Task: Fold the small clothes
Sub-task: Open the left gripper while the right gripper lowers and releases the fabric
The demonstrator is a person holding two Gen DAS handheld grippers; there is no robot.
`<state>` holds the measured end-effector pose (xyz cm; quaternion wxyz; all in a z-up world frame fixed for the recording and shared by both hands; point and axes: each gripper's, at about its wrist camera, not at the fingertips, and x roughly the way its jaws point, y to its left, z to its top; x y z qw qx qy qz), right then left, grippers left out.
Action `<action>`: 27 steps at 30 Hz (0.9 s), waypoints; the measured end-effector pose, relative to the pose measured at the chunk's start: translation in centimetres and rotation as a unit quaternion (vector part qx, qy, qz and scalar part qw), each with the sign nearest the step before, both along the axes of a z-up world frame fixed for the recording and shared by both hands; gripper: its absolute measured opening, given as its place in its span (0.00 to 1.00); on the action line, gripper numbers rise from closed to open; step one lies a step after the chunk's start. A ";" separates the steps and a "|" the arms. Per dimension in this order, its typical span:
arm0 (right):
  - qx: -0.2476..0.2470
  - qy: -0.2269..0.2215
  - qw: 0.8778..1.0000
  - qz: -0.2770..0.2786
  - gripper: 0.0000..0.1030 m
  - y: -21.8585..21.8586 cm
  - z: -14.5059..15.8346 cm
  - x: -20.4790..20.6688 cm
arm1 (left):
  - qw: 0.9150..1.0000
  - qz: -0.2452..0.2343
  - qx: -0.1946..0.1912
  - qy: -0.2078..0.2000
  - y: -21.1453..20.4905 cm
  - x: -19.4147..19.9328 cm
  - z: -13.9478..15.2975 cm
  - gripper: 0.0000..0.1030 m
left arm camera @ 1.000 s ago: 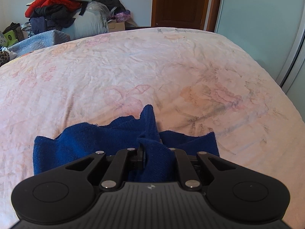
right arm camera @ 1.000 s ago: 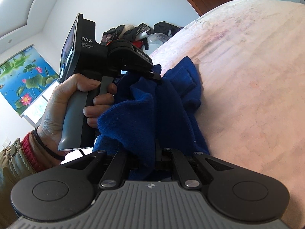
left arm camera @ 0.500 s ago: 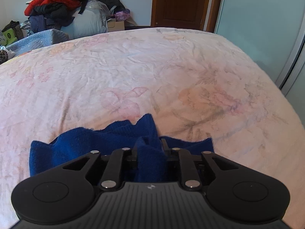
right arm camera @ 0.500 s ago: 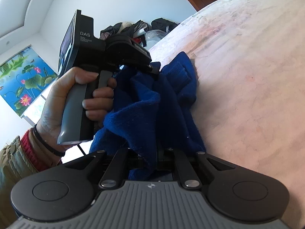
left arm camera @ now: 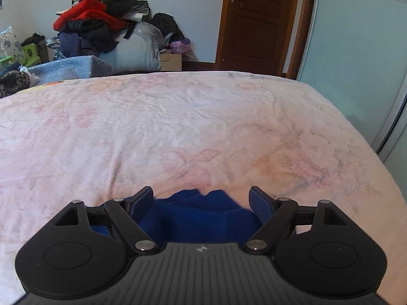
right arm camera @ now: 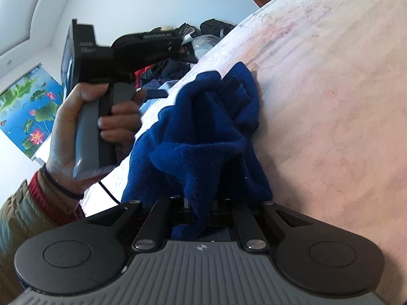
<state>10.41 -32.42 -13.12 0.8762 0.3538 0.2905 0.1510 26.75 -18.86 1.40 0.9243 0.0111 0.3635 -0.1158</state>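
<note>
A small dark blue fleece garment [right arm camera: 203,137] lies bunched on the pink floral bed sheet [right arm camera: 330,101]. My right gripper [right arm camera: 201,207] is shut on its near edge, and the cloth rises between the fingers. My left gripper [left arm camera: 202,198] is open, with the blue garment [left arm camera: 201,213] lying loose between and below its spread fingers. In the right wrist view the left gripper [right arm camera: 175,58] is held above and left of the garment, apart from it.
The bed sheet [left arm camera: 178,127] stretches far ahead. A pile of clothes [left arm camera: 96,28] and a blue quilt [left arm camera: 71,66] lie beyond the bed's far left edge. A brown door [left arm camera: 257,20] and a pale wardrobe panel [left arm camera: 356,50] stand at the back right.
My left gripper has opened and let go of the blue garment, then lifted away from it. My right gripper keeps its hold.
</note>
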 end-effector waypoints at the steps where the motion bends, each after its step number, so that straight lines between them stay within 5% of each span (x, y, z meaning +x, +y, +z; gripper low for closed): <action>1: 0.004 0.002 1.000 0.000 0.18 -0.1 0.0 0.1 | 1.000 0.000 0.009 -0.001 0.3 -0.3 -0.1 0.80; 6: 0.034 0.008 0.999 -0.011 0.28 -1.0 -0.1 0.0 | 0.999 0.010 0.037 -0.002 2.5 -2.3 -0.8 0.80; 10: 0.124 0.016 0.992 -0.029 0.34 -2.7 -1.1 0.2 | 0.999 0.008 0.037 -0.003 3.9 -4.4 -1.2 0.80; 11: 0.135 0.017 0.990 -0.032 0.33 -2.9 -1.2 0.2 | 0.999 0.003 0.039 -0.005 4.2 -5.0 -1.3 0.80; 13: 0.129 0.023 0.991 -0.042 0.10 -3.0 -1.1 0.1 | 0.999 -0.003 0.047 -0.013 4.7 -6.0 -1.4 0.80; 17: 0.125 0.042 0.991 -0.037 0.09 -3.3 -1.4 -0.2 | 0.996 -0.010 0.082 -0.035 5.1 -7.7 -1.4 0.80; 18: 0.116 0.043 0.992 -0.029 0.12 -3.3 -1.2 -0.2 | 0.996 -0.011 0.084 -0.041 5.3 -8.1 -1.3 0.80; 22: 0.067 0.018 0.996 -0.048 0.50 -4.5 1.0 -0.5 | 0.995 -0.018 0.076 -0.057 6.2 -9.5 -1.3 0.80; 27: -0.007 -0.019 0.999 -0.045 0.57 -5.9 4.9 3.4 | 0.997 -0.022 0.066 -0.043 6.6 -10.0 -2.0 0.81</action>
